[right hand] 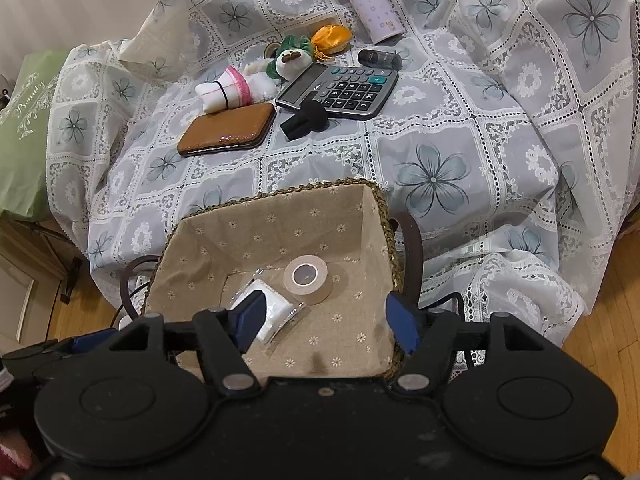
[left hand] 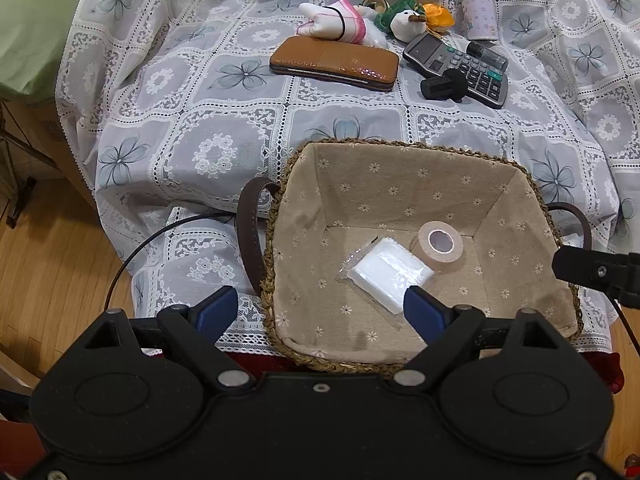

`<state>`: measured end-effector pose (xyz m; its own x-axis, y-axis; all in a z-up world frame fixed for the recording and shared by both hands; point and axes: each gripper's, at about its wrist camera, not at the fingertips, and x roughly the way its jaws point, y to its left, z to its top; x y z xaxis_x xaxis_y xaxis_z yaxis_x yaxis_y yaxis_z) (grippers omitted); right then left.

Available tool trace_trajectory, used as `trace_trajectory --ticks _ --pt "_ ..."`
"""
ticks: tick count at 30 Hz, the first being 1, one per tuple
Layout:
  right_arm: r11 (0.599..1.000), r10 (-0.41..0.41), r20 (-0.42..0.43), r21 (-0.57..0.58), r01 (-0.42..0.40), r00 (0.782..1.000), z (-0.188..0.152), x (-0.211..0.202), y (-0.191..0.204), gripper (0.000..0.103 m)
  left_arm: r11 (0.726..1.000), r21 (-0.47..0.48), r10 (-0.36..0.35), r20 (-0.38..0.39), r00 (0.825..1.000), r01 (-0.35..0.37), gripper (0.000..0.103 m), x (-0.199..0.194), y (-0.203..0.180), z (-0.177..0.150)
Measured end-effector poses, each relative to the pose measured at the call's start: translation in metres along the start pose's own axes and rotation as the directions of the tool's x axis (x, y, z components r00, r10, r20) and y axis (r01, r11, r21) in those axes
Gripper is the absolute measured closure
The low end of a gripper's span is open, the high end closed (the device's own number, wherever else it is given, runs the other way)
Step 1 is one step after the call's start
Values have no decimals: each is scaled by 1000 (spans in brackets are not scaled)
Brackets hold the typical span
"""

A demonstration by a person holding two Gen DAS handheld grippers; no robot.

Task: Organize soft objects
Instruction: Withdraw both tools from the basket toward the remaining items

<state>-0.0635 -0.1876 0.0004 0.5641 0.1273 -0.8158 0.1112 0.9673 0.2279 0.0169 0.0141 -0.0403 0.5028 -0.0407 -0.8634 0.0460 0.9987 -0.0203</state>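
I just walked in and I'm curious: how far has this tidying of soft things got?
Done: a white packet and a tape roll lie in the lined basket. In hand: nothing; the left gripper and right gripper are both open and empty over the basket. Left: the plush duck, rolled white cloth and orange pouf still sit on the tablecloth.

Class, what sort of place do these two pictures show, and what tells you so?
Probably a room in a home: a lace floral tablecloth over a table, wooden floor, and a lined basket beside household odds and ends.
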Motion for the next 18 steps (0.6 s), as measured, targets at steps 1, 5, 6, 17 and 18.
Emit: trace_trajectory --ticks 1,5,6,17,18 --pt "1000 -3 1 -4 3 1000 0 0 0 36 1000 0 1 1 1000 -1 16 0 0 0" --pt "1000 -14 5 -23 14 1000 2 2 4 31 1000 2 11 12 1000 -11 16 -2 2 1" --pt "999 -16 7 -30 17 1000 2 2 5 30 1000 0 10 15 1000 -10 16 -3 2 2" --pt "995 -63 41 -80 66 997 17 11 11 10 998 -63 25 73 997 -21 14 -5 15 20" --pt "995 -61 39 -77 64 997 19 12 10 10 998 -63 24 77 997 -20 12 -5 15 22"
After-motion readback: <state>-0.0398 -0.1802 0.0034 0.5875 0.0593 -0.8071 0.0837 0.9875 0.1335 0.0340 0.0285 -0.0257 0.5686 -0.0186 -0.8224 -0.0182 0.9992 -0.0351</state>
